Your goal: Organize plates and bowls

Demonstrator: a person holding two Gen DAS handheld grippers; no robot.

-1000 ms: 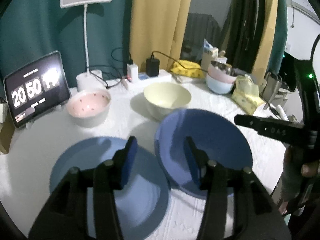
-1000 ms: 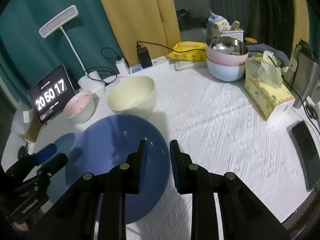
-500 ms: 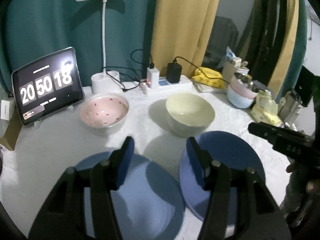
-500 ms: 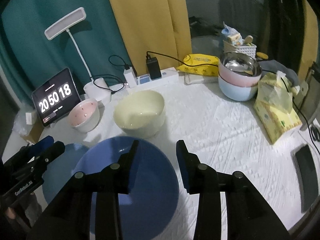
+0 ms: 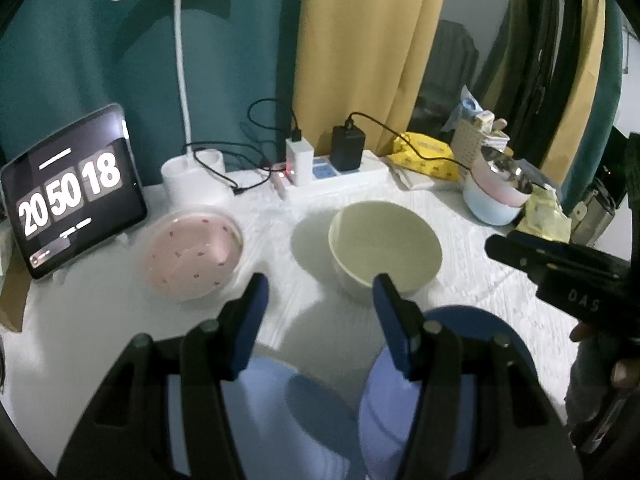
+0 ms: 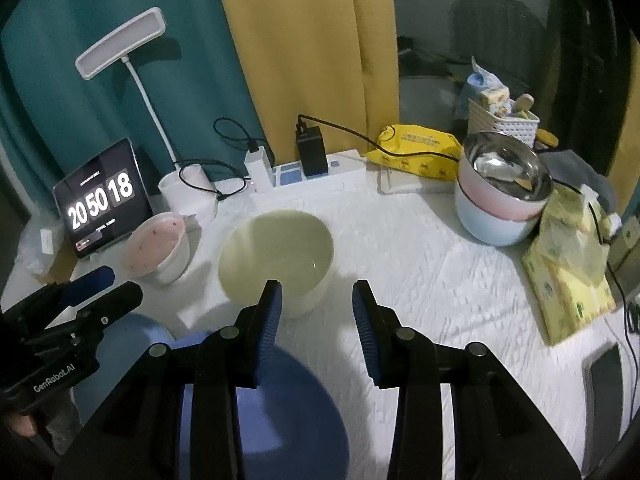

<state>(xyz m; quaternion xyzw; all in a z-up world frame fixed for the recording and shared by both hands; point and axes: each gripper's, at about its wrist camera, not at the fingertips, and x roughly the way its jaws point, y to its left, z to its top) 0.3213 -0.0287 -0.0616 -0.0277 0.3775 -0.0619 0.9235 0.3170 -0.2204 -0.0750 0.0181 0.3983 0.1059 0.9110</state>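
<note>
Hovering apart, empty: right hand-held gripper (image 6: 318, 304) just before cream bowl (image 6: 276, 258).

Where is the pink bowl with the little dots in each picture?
Left wrist view: the pink bowl sits left of centre, beyond the left claw's left finger.
Right wrist view: the pink bowl sits at the left, above the other claw that pokes in from the left edge.
Shared landmark: the clock tablet stands just left of the bowl, behind it, in both.
</note>
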